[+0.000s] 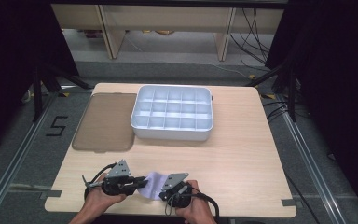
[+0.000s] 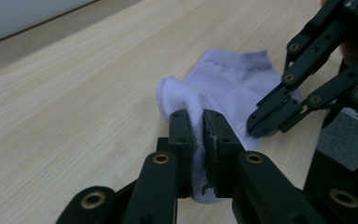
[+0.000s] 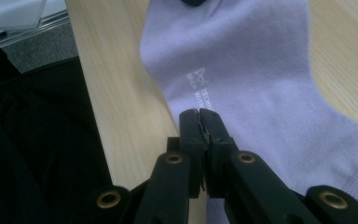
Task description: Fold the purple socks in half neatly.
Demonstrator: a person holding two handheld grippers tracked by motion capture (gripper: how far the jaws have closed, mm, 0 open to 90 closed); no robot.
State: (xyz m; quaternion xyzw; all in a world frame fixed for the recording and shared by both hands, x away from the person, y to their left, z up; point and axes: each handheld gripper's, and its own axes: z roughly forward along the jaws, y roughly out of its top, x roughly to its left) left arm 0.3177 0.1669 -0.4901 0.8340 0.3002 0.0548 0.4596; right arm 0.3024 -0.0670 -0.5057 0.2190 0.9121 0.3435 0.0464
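Note:
A pale lilac sock (image 1: 153, 183) lies flat near the table's front edge, between my two grippers. In the left gripper view, my left gripper (image 2: 199, 122) is shut on a raised fold of the sock (image 2: 228, 79), with fabric bunched between its pads. The right gripper (image 2: 262, 126) shows there too, biting the sock's far edge. In the right gripper view, my right gripper (image 3: 199, 113) is shut on the near edge of the sock (image 3: 251, 70), just below small white printed lettering. From above, the left gripper (image 1: 142, 180) and right gripper (image 1: 164, 189) face each other across the sock.
A white tray (image 1: 172, 134) divided into several compartments stands at the table's far middle. A brown translucent lid (image 1: 105, 121) lies flat to its left. The table's front edge runs close under both hands; dark clothing (image 3: 37, 154) sits just beyond it.

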